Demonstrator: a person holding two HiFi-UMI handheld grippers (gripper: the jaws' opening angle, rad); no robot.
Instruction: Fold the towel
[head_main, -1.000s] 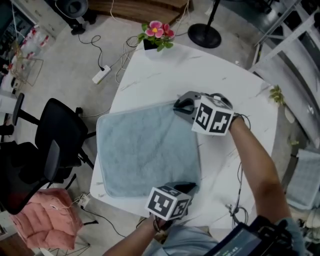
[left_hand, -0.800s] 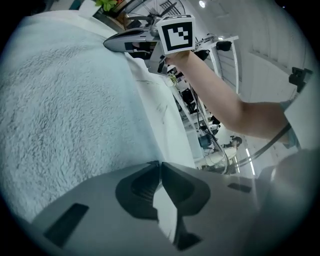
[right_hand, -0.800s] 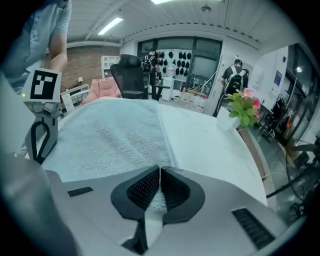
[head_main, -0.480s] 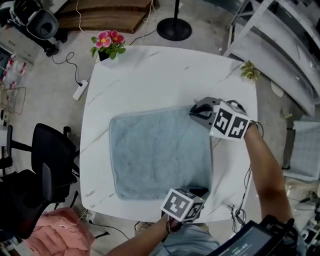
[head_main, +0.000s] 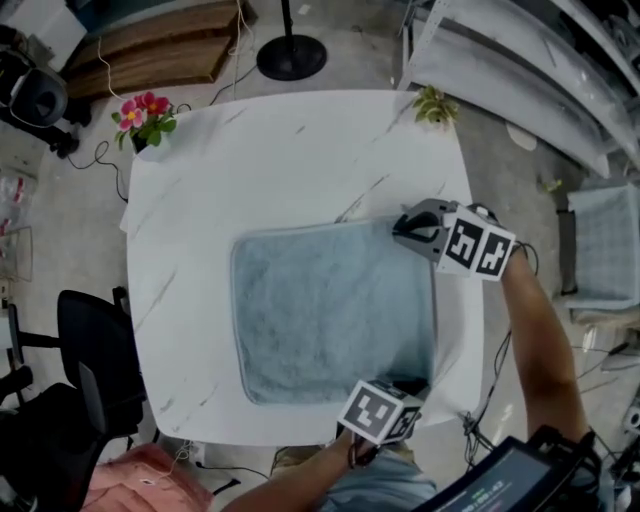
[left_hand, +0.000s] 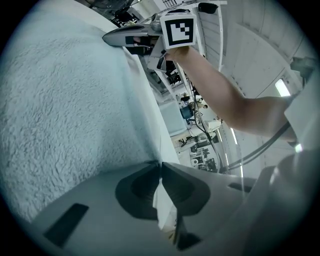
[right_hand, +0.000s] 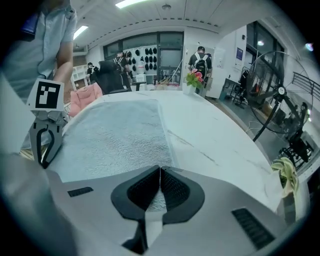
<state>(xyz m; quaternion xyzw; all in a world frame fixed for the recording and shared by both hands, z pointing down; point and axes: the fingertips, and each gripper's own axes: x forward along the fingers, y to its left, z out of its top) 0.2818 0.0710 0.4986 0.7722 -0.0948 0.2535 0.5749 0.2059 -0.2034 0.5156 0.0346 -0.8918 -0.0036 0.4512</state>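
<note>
Pinching one corner each, both grippers hold the same side of the pale blue towel (head_main: 330, 310), which lies flat and nearly square on the white marble table (head_main: 290, 150). The right gripper (head_main: 405, 228) has its jaws pressed together on the far corner. The left gripper (head_main: 410, 386) is clamped the same way on the near corner, with a sliver of cloth showing between its pads in its own view.

The relation that matters is this: the gripped edge runs from one gripper to the other along the right of the head view, and all the rest of the towel spreads away from the fingertips to the left, towards the office chair (head_main: 90, 350). The free edge lies well apart from both grippers, parallel to the held one.

Neither hand looks nearer to that free edge, so the fold probably calls for lifting both corners together and carrying them straight across. A lag on either side would likely skew the crease.
</note>
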